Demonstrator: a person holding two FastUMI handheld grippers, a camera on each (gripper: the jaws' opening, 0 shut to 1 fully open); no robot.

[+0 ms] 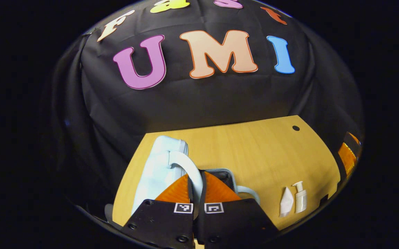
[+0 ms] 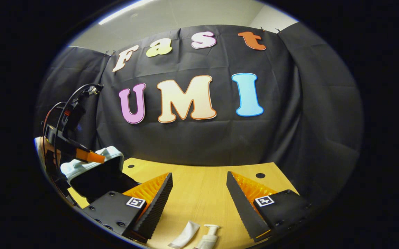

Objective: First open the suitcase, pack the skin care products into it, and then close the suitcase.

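Left claw point(image 1: 196, 193) clamping the suitcase point(image 1: 158, 169) handle, lid half-raised at desk point(image 1: 254, 152) edge; right claw point(image 2: 199, 197) gaping empty above tube point(image 2: 185, 234) and pump bottle point(image 2: 208, 238). Risking handle slipping, lid dropping shut.

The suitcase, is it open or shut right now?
Open: in the right gripper view the suitcase lid is raised, showing its dark inside, with the left gripper at the lid's edge.
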